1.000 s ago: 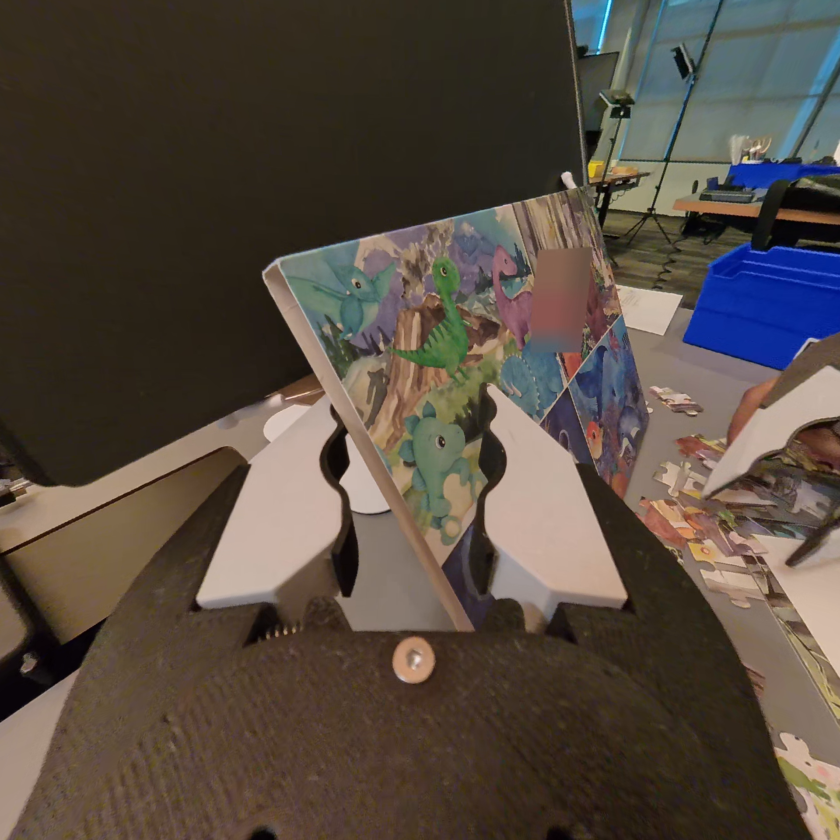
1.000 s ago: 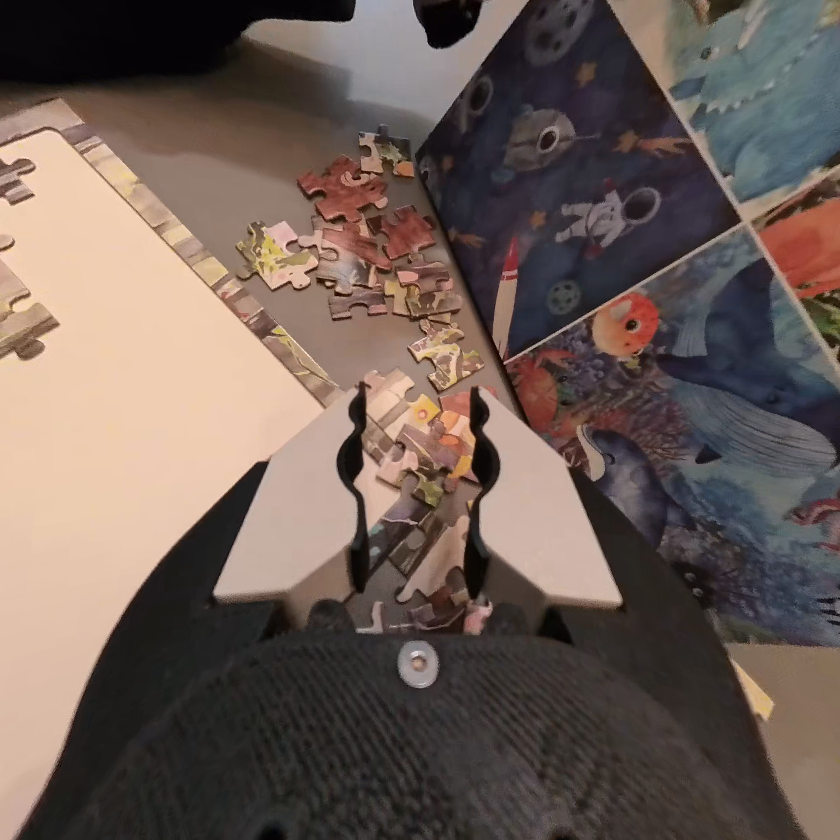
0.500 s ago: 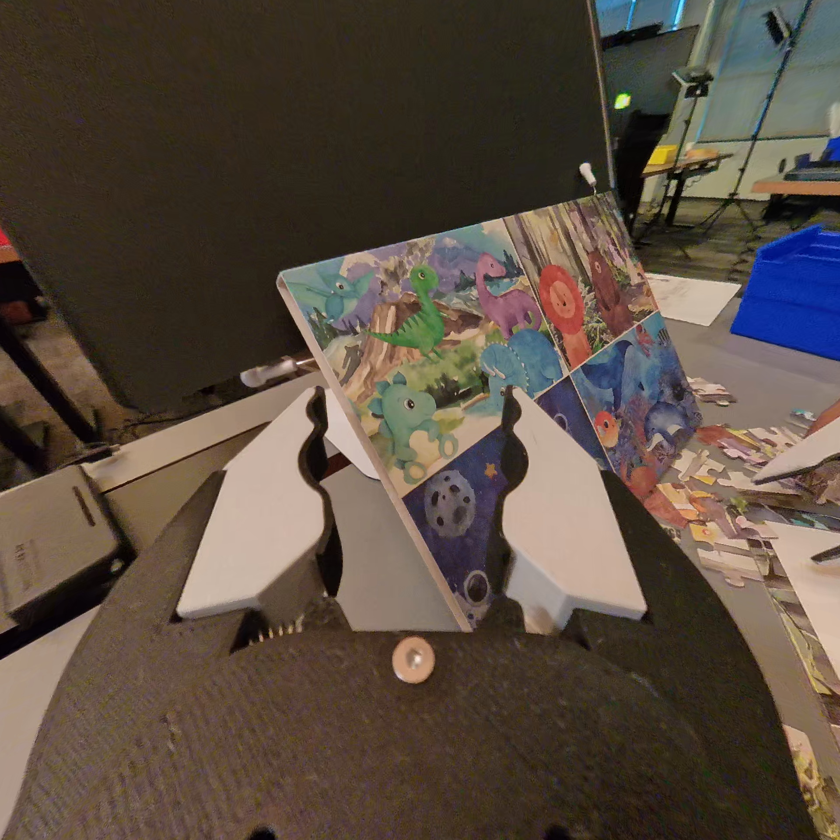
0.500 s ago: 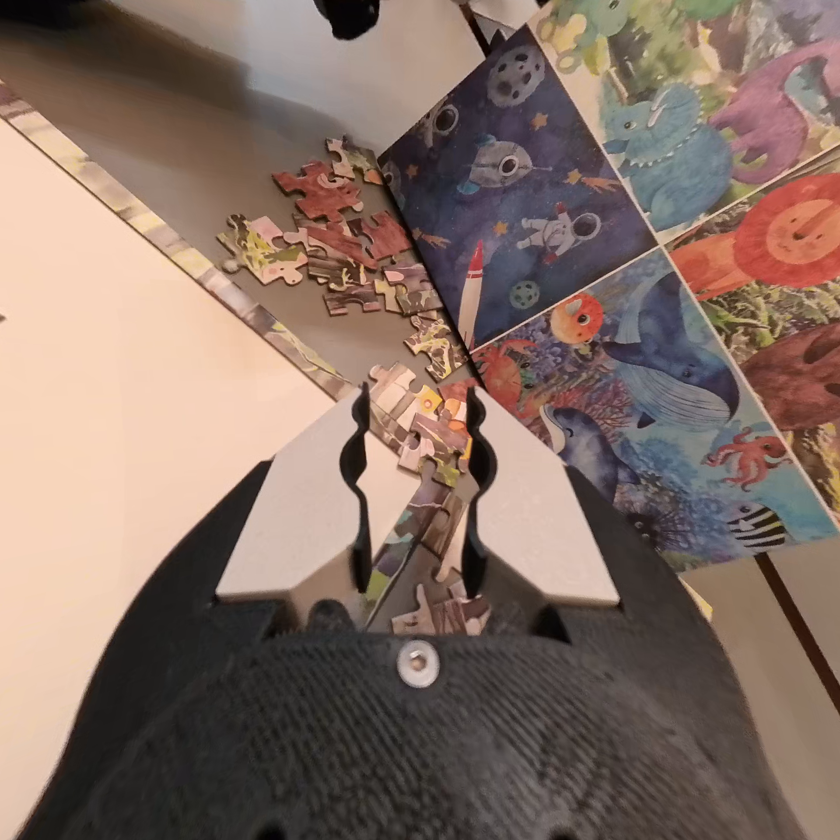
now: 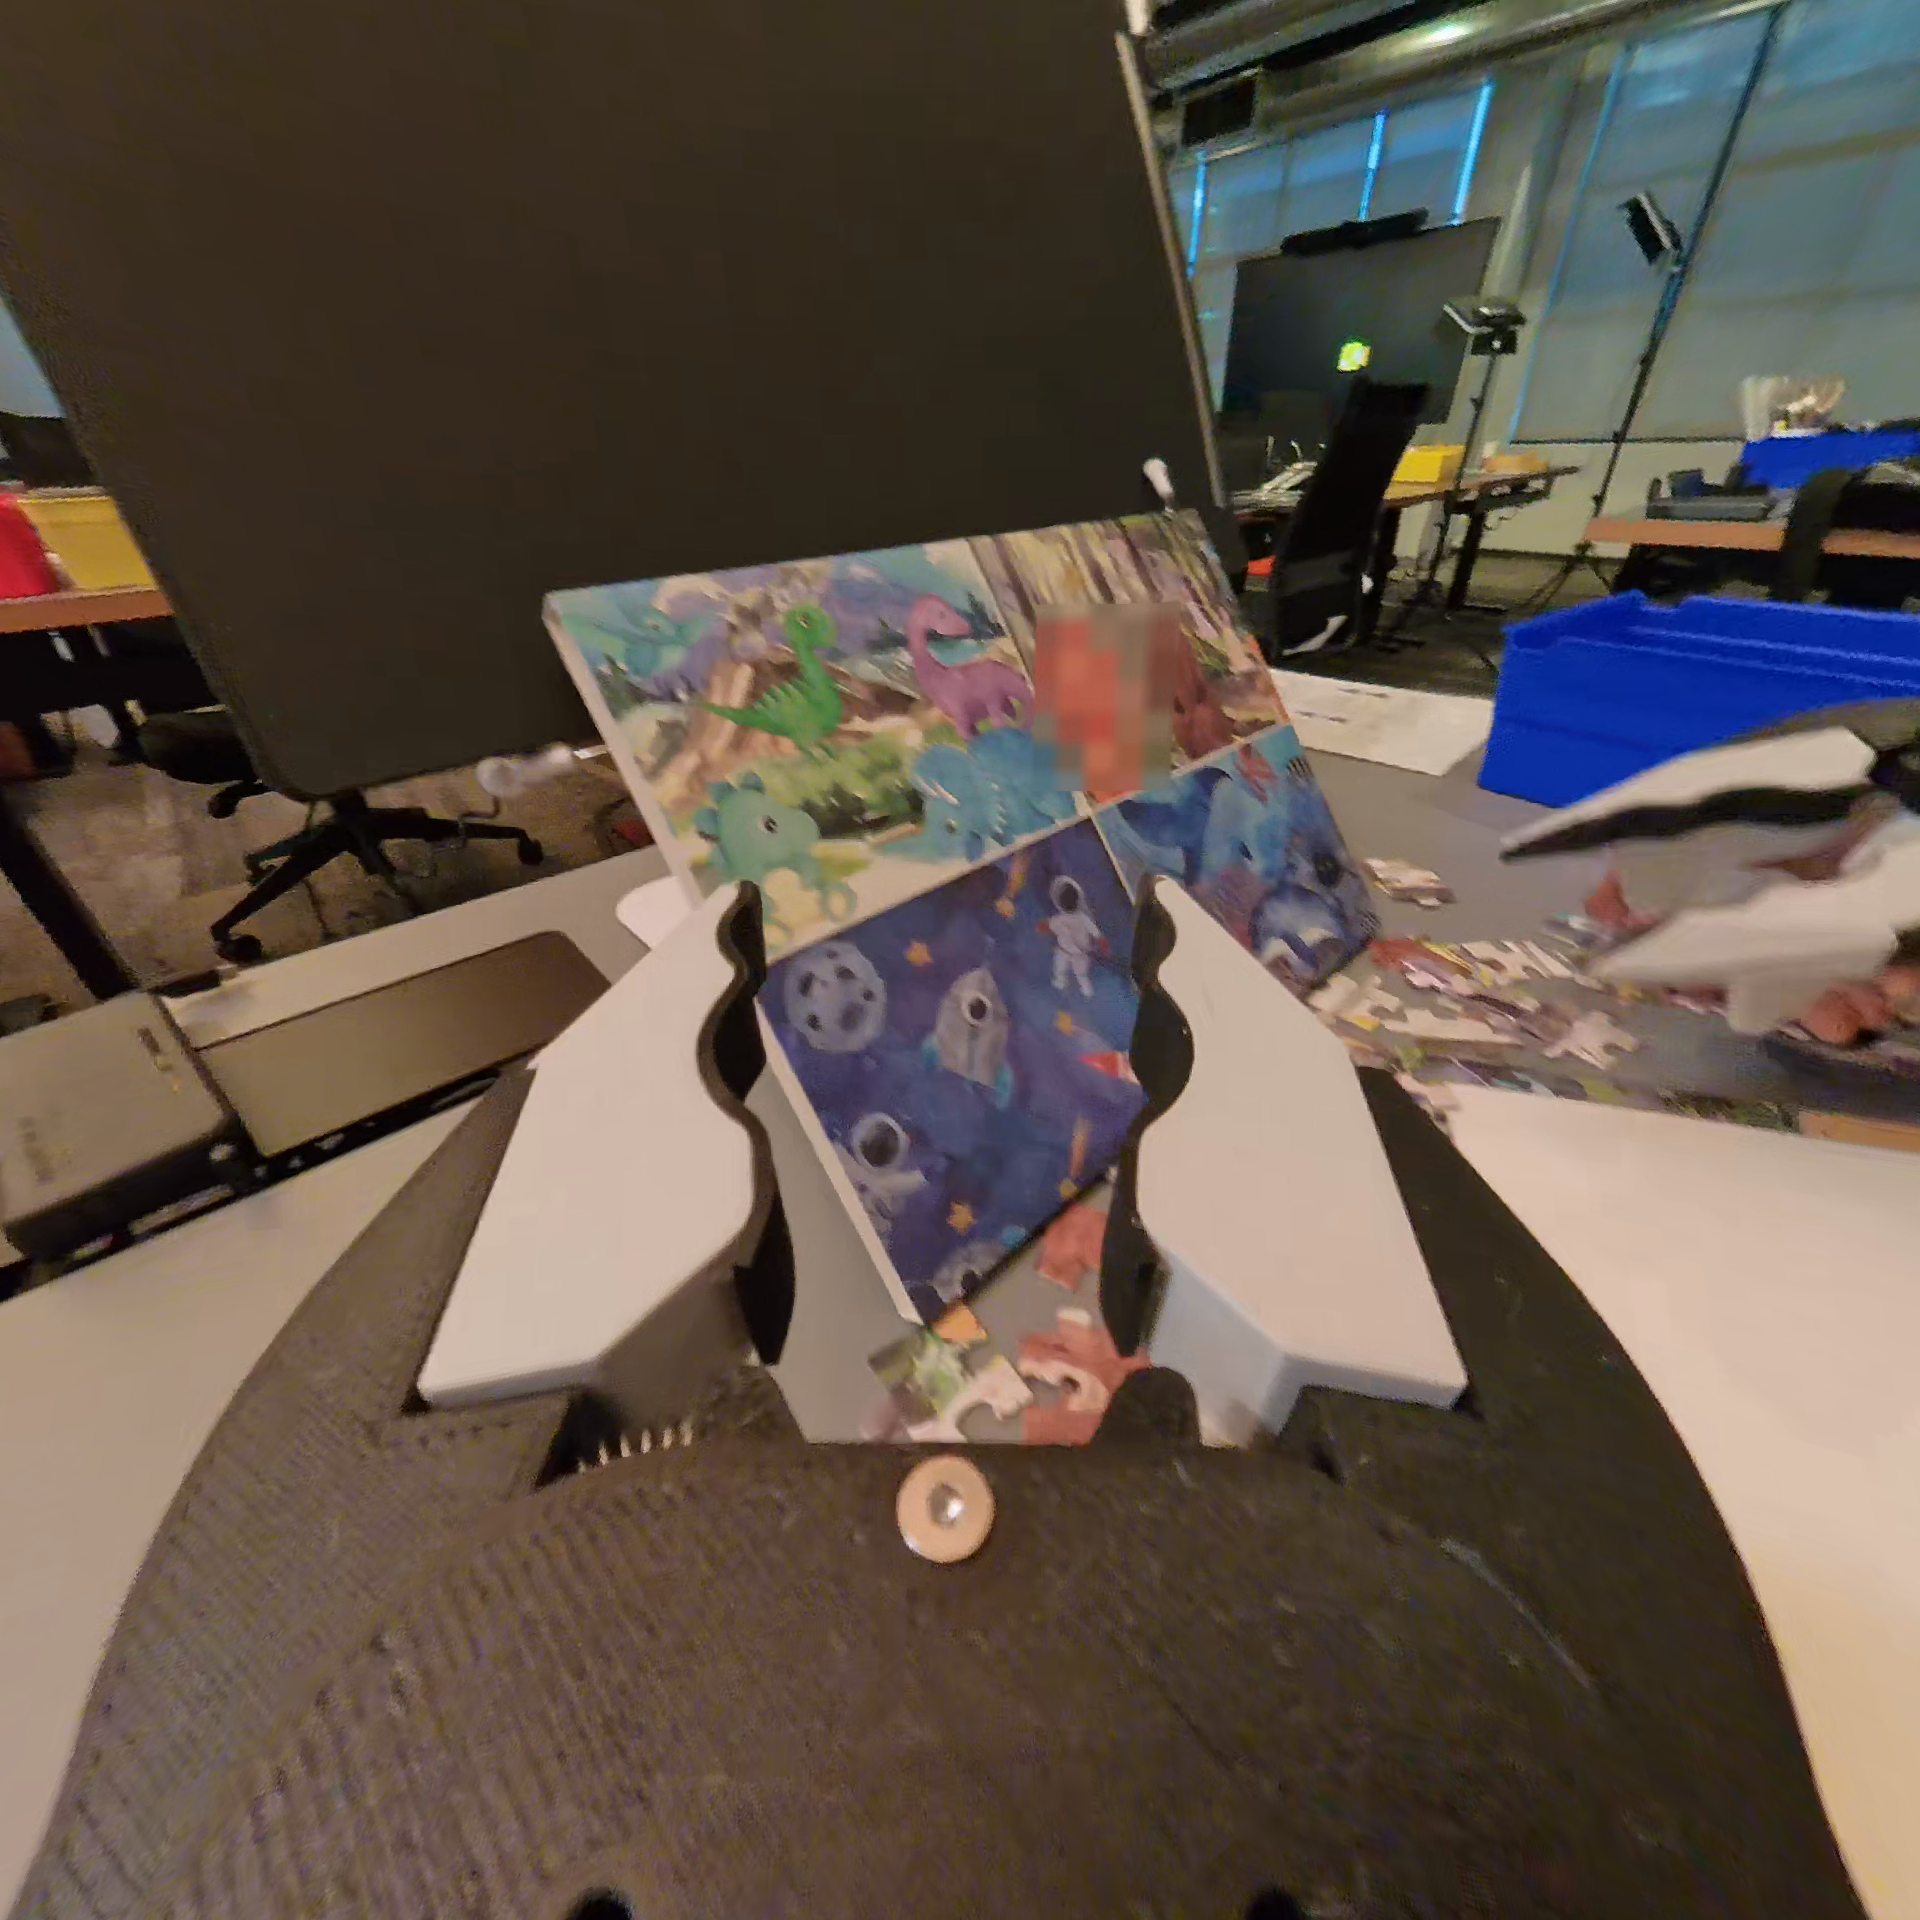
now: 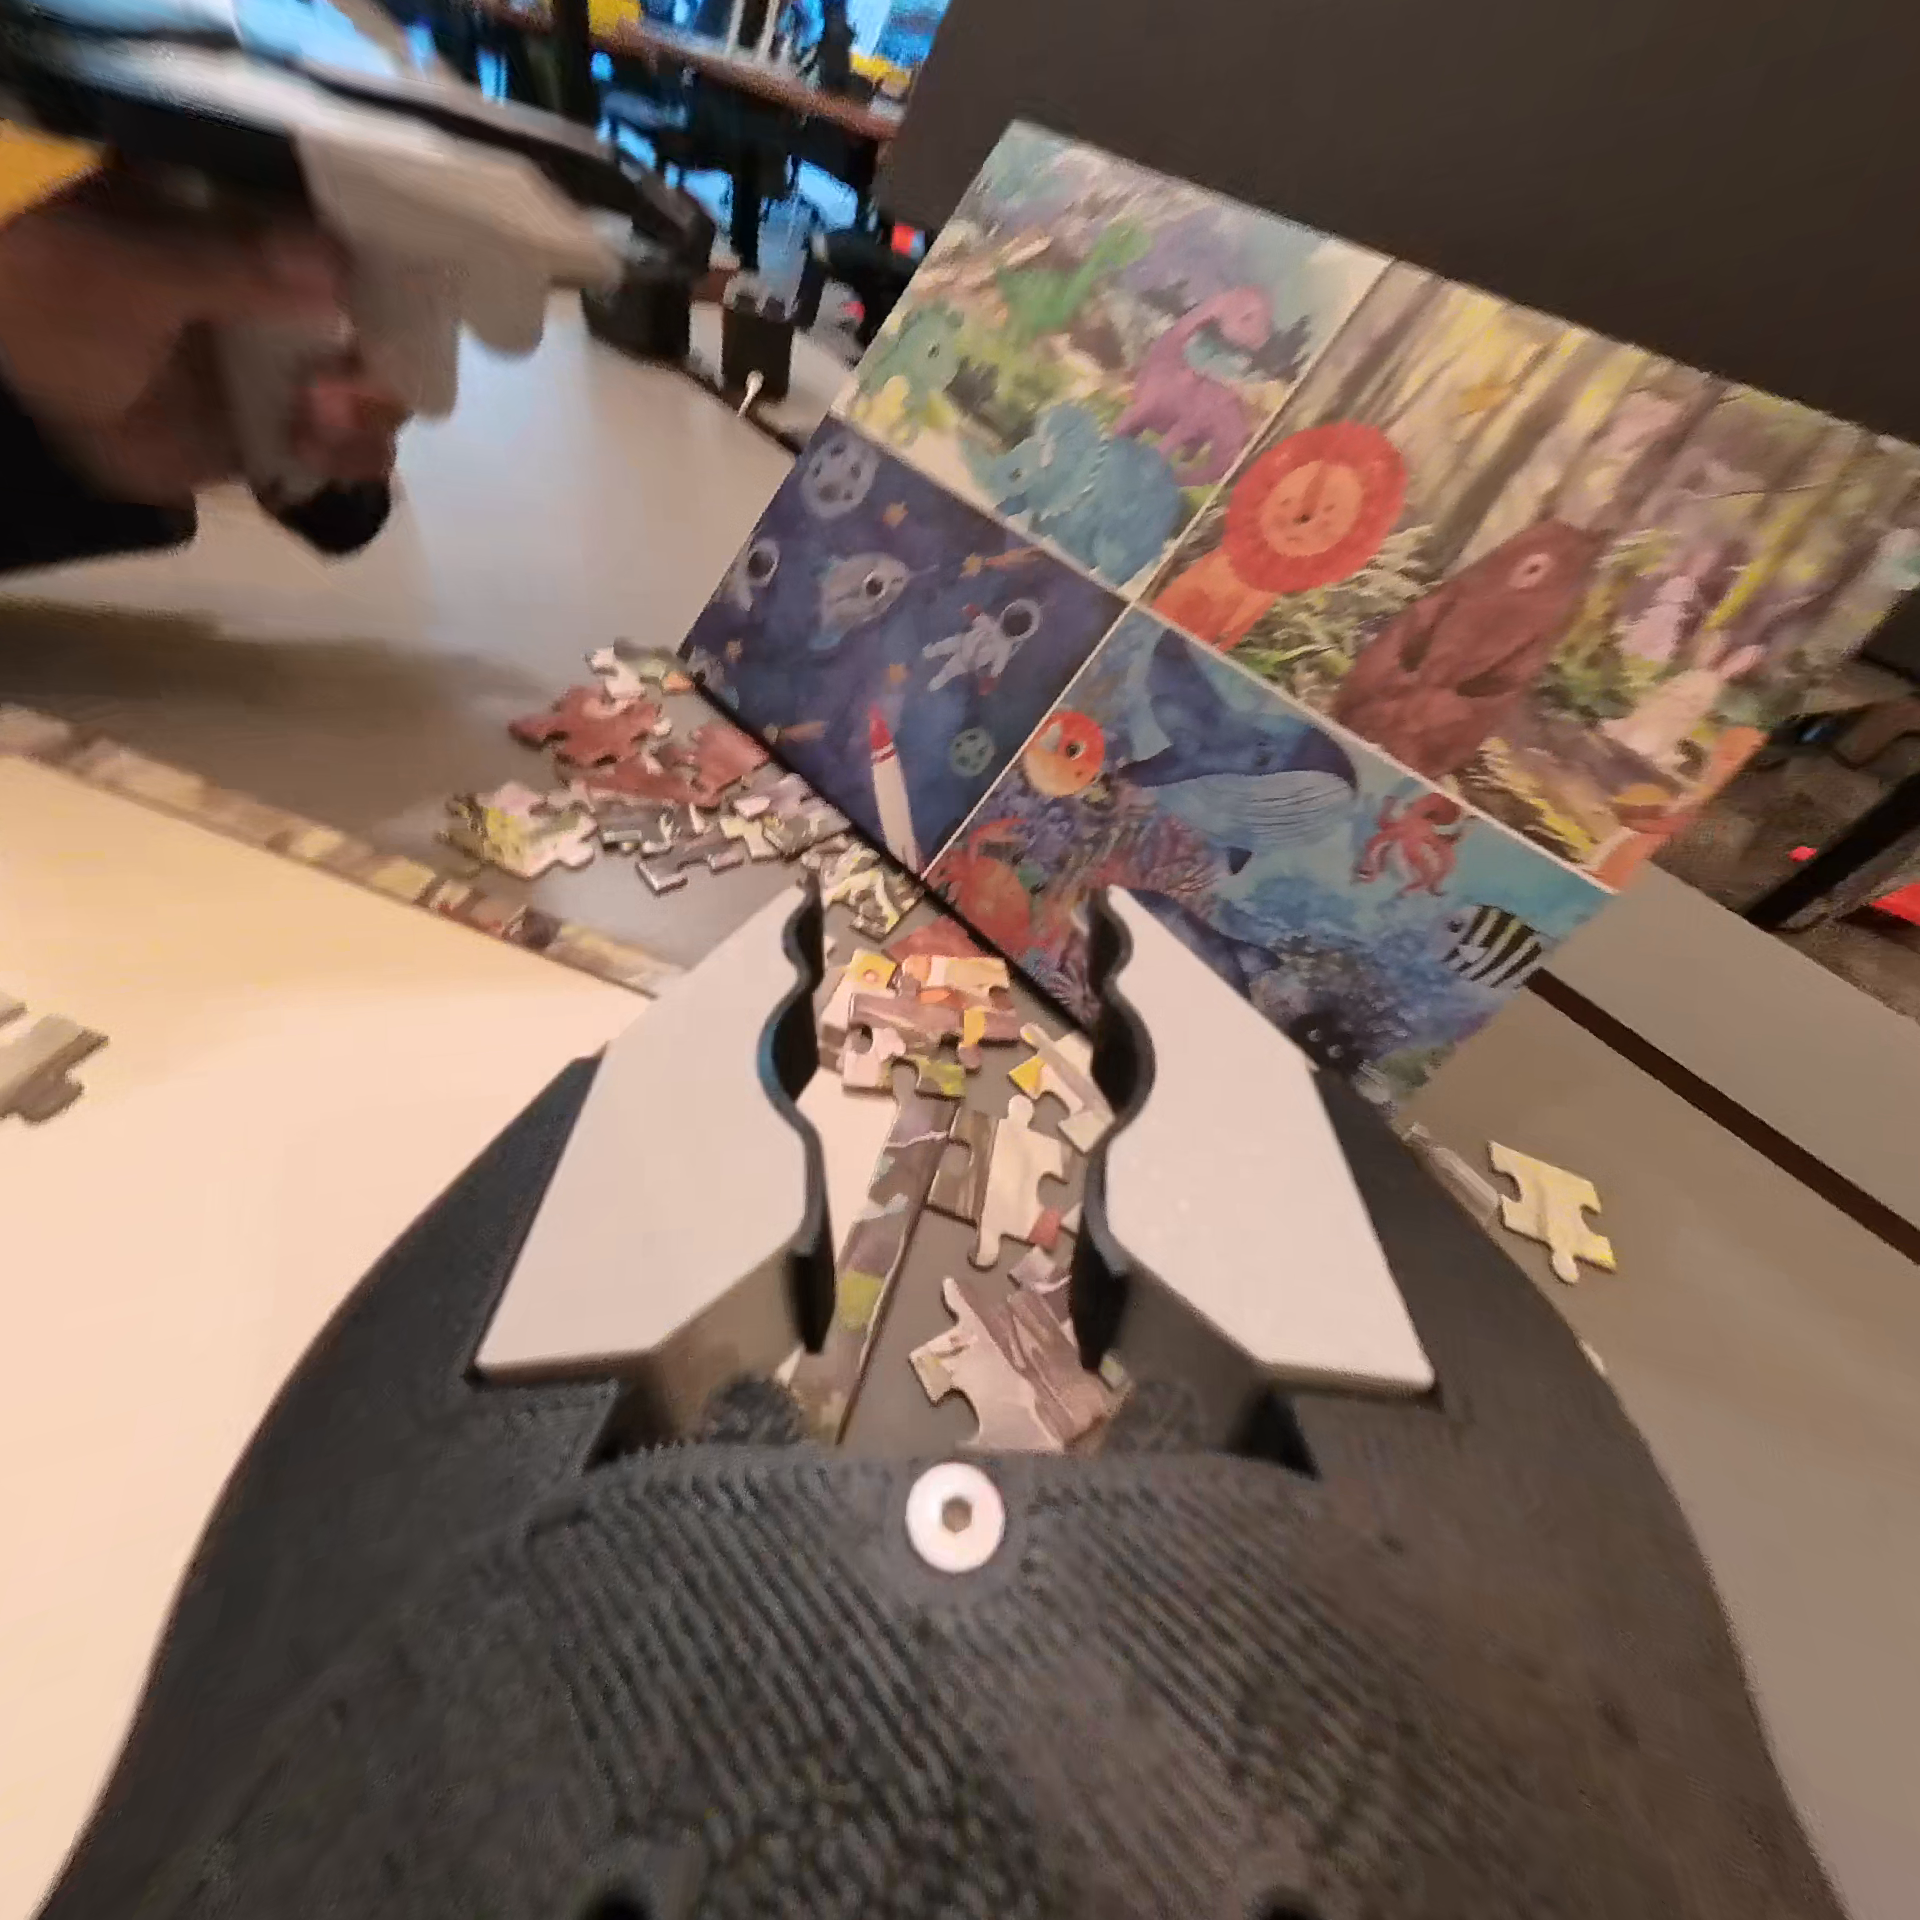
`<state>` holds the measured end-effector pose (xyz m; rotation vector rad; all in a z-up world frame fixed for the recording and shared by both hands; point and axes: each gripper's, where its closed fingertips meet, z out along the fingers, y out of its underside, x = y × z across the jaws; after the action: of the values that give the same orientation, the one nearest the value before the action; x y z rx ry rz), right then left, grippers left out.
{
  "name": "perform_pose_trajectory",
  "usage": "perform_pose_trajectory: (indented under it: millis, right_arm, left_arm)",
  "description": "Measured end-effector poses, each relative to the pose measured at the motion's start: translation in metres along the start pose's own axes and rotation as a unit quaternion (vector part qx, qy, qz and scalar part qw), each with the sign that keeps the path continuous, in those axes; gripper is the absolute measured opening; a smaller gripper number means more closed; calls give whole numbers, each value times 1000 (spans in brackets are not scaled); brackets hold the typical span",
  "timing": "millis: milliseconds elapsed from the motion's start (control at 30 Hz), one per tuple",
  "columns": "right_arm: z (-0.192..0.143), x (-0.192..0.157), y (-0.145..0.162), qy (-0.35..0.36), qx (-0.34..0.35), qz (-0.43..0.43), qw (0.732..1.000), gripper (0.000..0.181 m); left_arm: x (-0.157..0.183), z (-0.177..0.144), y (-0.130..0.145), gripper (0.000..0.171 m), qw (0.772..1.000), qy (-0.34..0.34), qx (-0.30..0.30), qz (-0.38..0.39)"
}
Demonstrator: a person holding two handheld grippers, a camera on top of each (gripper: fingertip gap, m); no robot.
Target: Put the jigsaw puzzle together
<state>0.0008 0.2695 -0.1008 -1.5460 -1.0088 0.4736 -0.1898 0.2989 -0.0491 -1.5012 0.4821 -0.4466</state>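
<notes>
Left wrist view: left claw (image 5: 945, 1101) gapes empty before the tilted picture board (image 5: 935, 790), right claw (image 6: 951, 1122) likewise wide over loose puzzle pieces (image 6: 935, 1049) beside the puzzle tray (image 6: 260, 997) on the table (image 6: 1714, 1403).

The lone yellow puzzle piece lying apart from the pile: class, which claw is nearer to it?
Right. The right claw is just left of the yellow piece; the left claw hovers far off, across the table.

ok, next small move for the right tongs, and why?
Probably lower the open right tongs onto the loose cardboard jigsaw pieces just ahead and close on one: they hold nothing, and the pale puzzle tray looks nearly bare.
</notes>
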Motion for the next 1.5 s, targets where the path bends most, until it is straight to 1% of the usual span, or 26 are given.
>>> perform_pose_trajectory:
  millis: [100,200,333,433,467,500,533,700,800,933,1067,1167,1233,1333,1500]
  right_arm:
    - [-3,4,-12,11,30,44,999,49]
    - [-3,1,-13,8,30,62,998,50]
    - [-2,5,-8,18,22,58,998,50]
    - [-3,11,-7,27,24,72,997,50]
    - [-4,13,-8,29,28,78,996,50]
    - [-6,15,-10,31,33,83,996,50]
    - [-7,17,-12,33,38,87,995,49]
    - [-10,15,-15,29,46,91,994,47]
    - [-9,7,-14,20,35,78,996,51]
    - [-9,-22,-15,-34,13,41,999,66]
    - [-13,-53,-15,-73,5,-11,997,71]
    - [-17,-68,-13,-88,1,-35,996,72]
    - [-19,-74,-12,-94,0,-39,995,72]
    - [-22,-78,-7,-97,-3,-37,995,72]
    - [-30,-74,-3,-69,-3,-7,998,77]
  left_arm:
    - [20,-8,12,64,999,29,-15,-9]
    - [36,-11,19,56,997,64,-36,-26]
    - [40,-11,28,44,996,75,-53,-24]
    - [42,-10,36,34,994,85,-67,-31]
    - [45,-10,36,28,993,94,-68,-33]
    - [49,-11,35,17,991,107,-69,-32]
    - [54,-13,35,0,990,123,-68,-28]
    - [62,-14,32,0,988,136,-67,-20]
    - [70,-14,31,0,987,144,-72,-12]
    - [97,-17,30,0,979,180,-90,29]
    - [132,-26,42,0,963,222,-128,83]
    - [146,-35,50,0,959,224,-139,108]
    - [152,-41,53,0,959,223,-142,104]
    - [159,-52,55,0,961,224,-141,78]
    - [183,-75,43,0,967,228,-107,44]
